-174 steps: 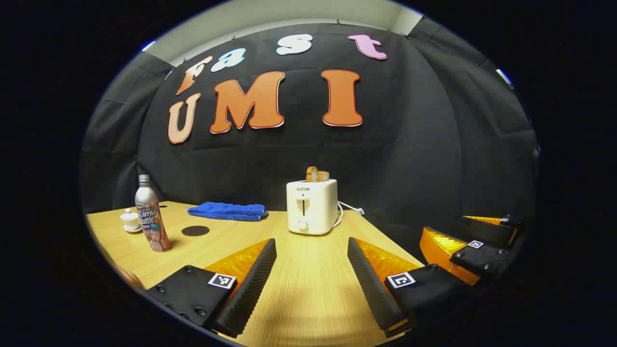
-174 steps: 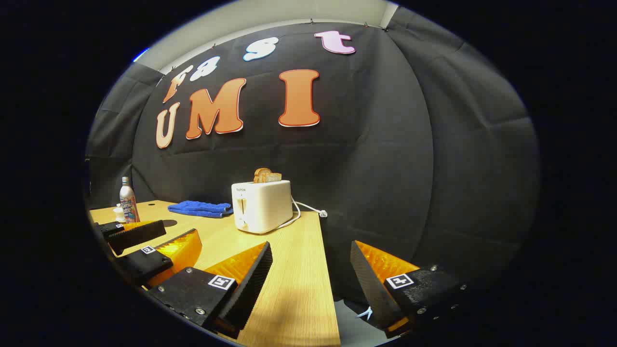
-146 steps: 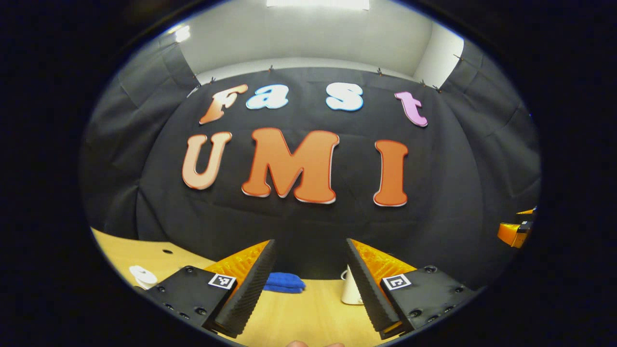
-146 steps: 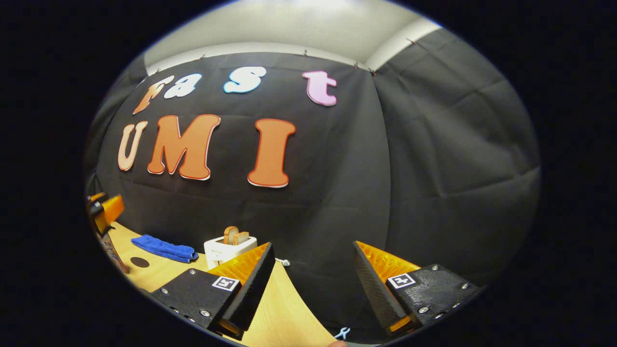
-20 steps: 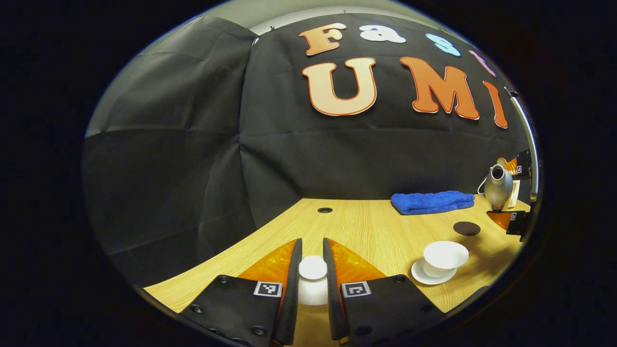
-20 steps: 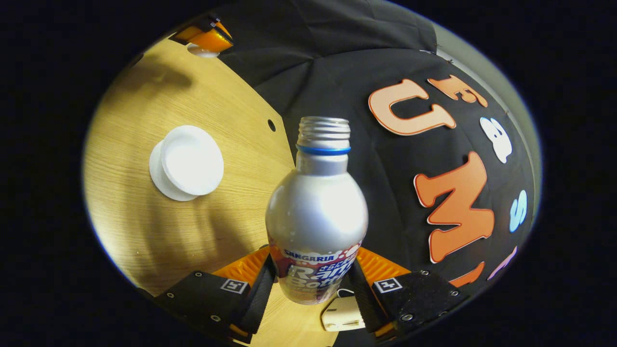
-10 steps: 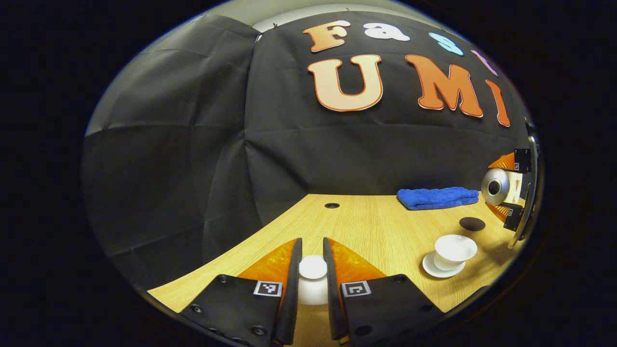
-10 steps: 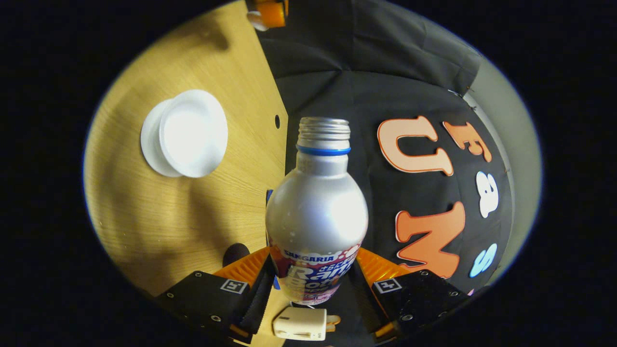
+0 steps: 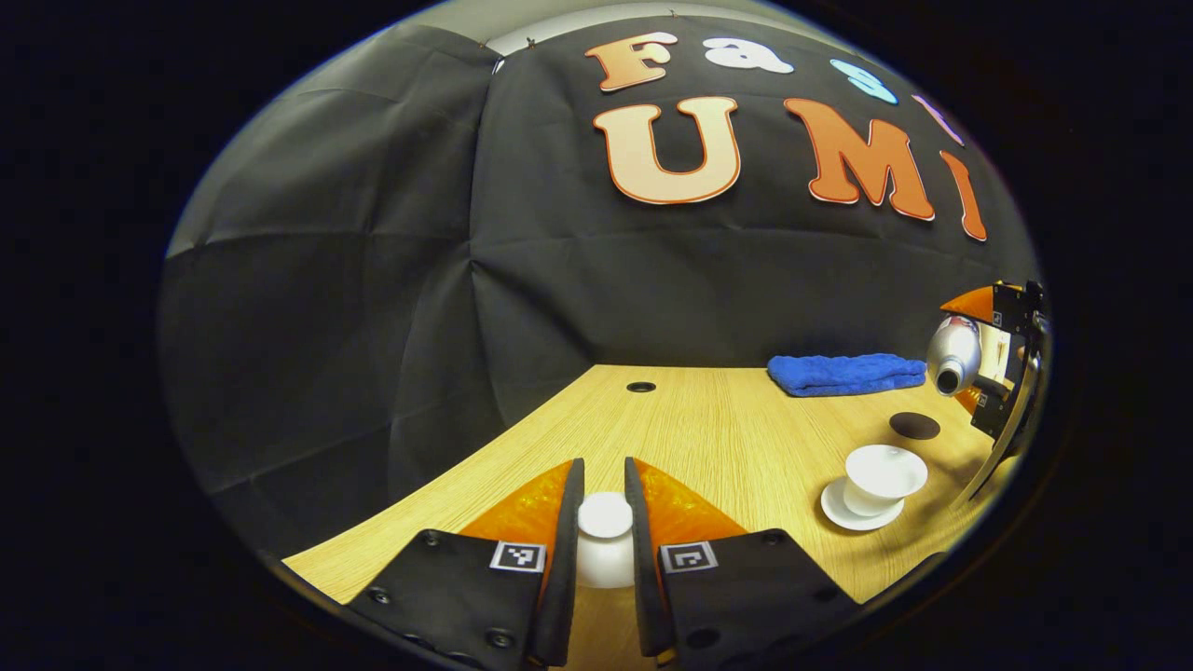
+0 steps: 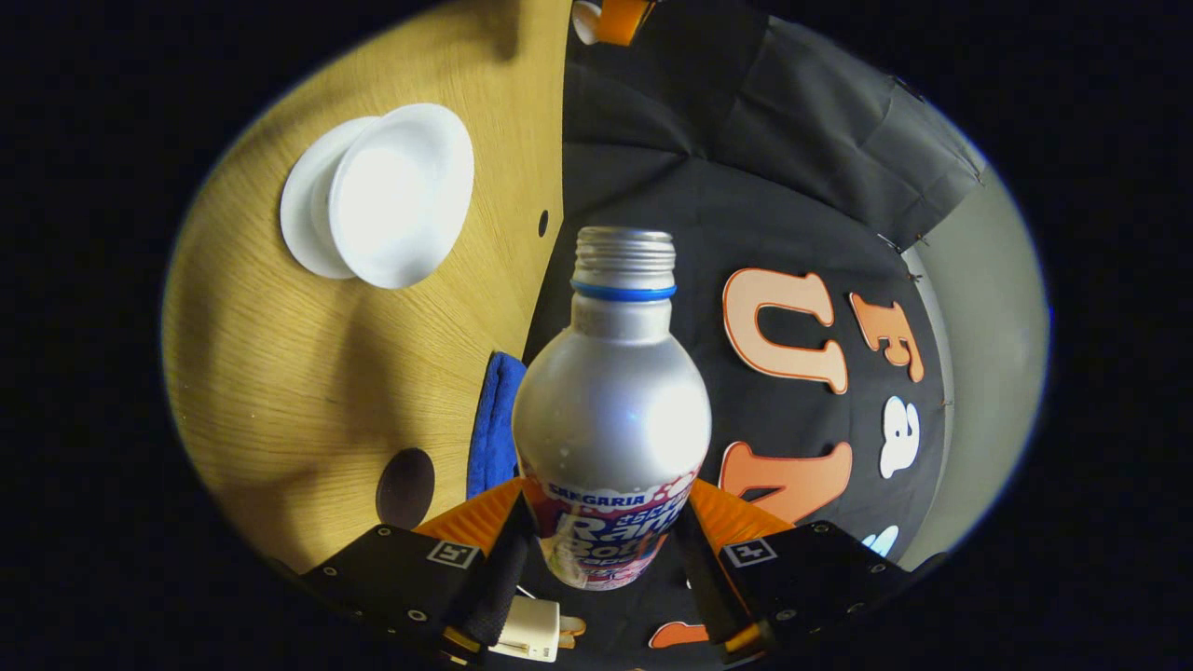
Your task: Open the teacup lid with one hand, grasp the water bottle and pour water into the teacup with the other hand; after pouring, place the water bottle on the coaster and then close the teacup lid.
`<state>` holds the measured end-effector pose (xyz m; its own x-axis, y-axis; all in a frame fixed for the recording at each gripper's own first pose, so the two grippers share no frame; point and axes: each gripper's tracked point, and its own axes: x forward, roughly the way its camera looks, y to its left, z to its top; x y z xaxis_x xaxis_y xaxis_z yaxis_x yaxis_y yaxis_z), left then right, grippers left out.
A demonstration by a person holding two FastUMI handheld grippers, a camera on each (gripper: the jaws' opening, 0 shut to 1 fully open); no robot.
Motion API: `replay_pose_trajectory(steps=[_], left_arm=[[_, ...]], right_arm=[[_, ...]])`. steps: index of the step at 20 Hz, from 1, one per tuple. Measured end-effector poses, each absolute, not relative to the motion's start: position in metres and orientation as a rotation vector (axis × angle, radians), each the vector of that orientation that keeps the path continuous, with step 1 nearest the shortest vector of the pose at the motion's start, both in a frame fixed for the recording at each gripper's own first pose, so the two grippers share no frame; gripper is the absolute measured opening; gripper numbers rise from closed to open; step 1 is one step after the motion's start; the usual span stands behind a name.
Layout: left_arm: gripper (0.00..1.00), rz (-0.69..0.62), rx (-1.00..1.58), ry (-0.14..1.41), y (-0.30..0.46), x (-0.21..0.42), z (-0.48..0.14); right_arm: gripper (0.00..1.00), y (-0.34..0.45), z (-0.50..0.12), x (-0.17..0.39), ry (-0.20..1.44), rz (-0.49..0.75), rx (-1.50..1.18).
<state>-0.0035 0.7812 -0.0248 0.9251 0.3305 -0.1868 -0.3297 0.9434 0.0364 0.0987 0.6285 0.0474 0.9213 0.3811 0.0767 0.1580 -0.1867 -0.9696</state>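
My left gripper point(image 9: 604, 540) is shut on the white teacup lid point(image 9: 605, 517), held above the wooden table point(image 9: 708, 438). To its right the open white teacup point(image 9: 884, 475) stands on its saucer point(image 9: 843, 514). Farther right the silver water bottle point(image 9: 953, 352) hangs tilted, mouth toward the cup, in the other gripper. In the right gripper view my right gripper point(image 10: 606, 550) is shut on the bottle point(image 10: 610, 410), uncapped and rolled on its side. The teacup point(image 10: 401, 191) on its saucer point(image 10: 300, 210) lies at upper left. The dark round coaster point(image 10: 406, 488) sits beside the fingers; coaster point(image 9: 914, 426) is behind the cup.
A folded blue towel point(image 9: 846, 373) lies at the back of the table, towel point(image 10: 492, 424) close behind the bottle. A white toaster corner point(image 10: 529, 629) shows under the right fingers. A small cable hole point(image 9: 640, 386) is in the tabletop near the wall.
The right gripper has rolled the bottle further onto its side and its mouth now dips toward the cup. The left gripper has kept the lid nearly still.
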Motion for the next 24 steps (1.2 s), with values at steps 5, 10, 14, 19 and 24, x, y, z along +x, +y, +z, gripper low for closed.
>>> replay_pose_trajectory(steps=[5, 10, 14, 19, 24], left_arm=[[0.31, 0.334, 0.002, 0.207, 0.781, -0.002, -0.029], [0.31, 0.333, -0.005, 0.218, 0.78, -0.002, -0.03], [0.31, 0.335, -0.006, 0.229, 0.779, -0.004, -0.03], [0.31, 0.336, 0.001, 0.228, 0.778, -0.006, -0.027], [0.31, 0.337, -0.001, 0.226, 0.779, -0.007, -0.024]], right_arm=[[0.8, 0.634, 0.05, 0.103, -0.444, 0.19, -1.802], [0.79, 0.637, 0.056, 0.107, -0.492, 0.164, -1.845], [0.79, 0.638, 0.058, 0.108, -0.517, 0.153, -1.862], [0.8, 0.64, 0.066, 0.108, -0.575, 0.117, -1.891], [0.79, 0.642, 0.069, 0.108, -0.613, 0.085, -1.897]])
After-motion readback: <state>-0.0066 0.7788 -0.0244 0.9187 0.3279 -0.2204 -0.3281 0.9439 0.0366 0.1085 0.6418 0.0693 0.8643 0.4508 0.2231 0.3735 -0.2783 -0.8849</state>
